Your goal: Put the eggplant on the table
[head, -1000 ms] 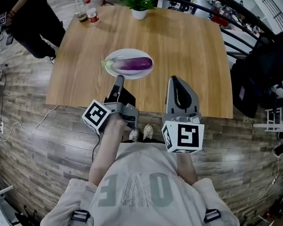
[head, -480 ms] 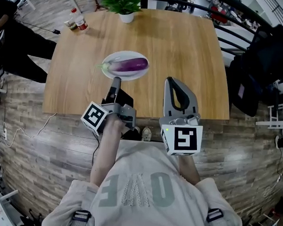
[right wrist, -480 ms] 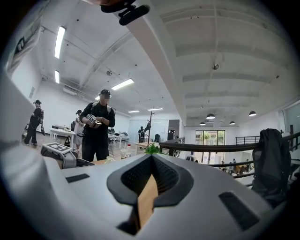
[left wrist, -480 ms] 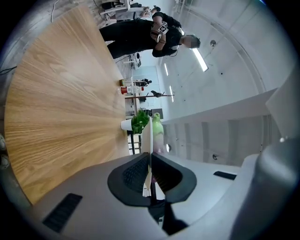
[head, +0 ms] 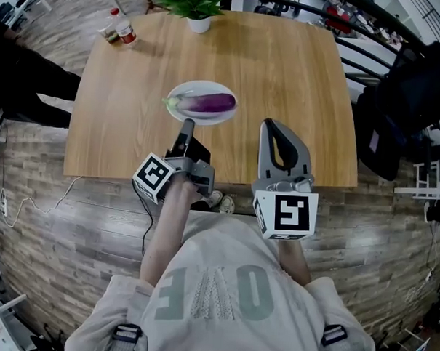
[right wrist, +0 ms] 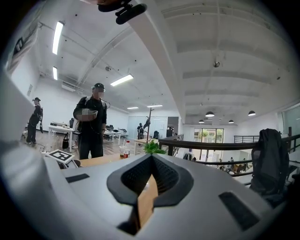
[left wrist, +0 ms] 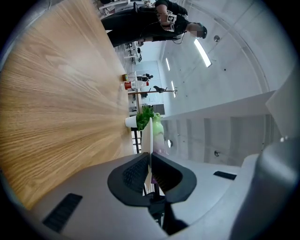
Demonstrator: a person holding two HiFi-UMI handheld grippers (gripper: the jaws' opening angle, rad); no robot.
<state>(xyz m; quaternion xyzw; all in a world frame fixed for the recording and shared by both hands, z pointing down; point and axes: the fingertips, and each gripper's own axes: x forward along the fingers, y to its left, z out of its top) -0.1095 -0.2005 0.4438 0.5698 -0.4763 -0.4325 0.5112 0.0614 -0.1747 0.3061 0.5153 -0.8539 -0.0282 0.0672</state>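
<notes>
One eggplant (head: 206, 103): long, glossy, deep purple along the body, with a pale green cap at one end. It lay lengthwise across the plate (head: 180, 113), green end over one side of the rim and rounded purple end close to the opposite side. It rested on the plate, not on the wood.

One plate: white, oval, shallow, set on the wooden table (head: 283, 72).

Two grippers, both on the person's side of the plate:
- Left gripper (head: 187, 124): rolled onto its side, jaws pressed together with nothing between them. Its tip was just beside the plate's near rim; contact could not be determined. Its own view showed the plate edge-on straight ahead, with the green cap above it.
- Right gripper (head: 269, 124): jaw tips met, nothing gripped. It stood apart from the plate, off the eggplant's purple end, over bare wood.

One potted plant (head: 192, 4): green, in a white pot, at the table edge beyond the plate.

Several small bottles (head: 118, 30): at the far corner beyond the plate's green-cap side.
</notes>
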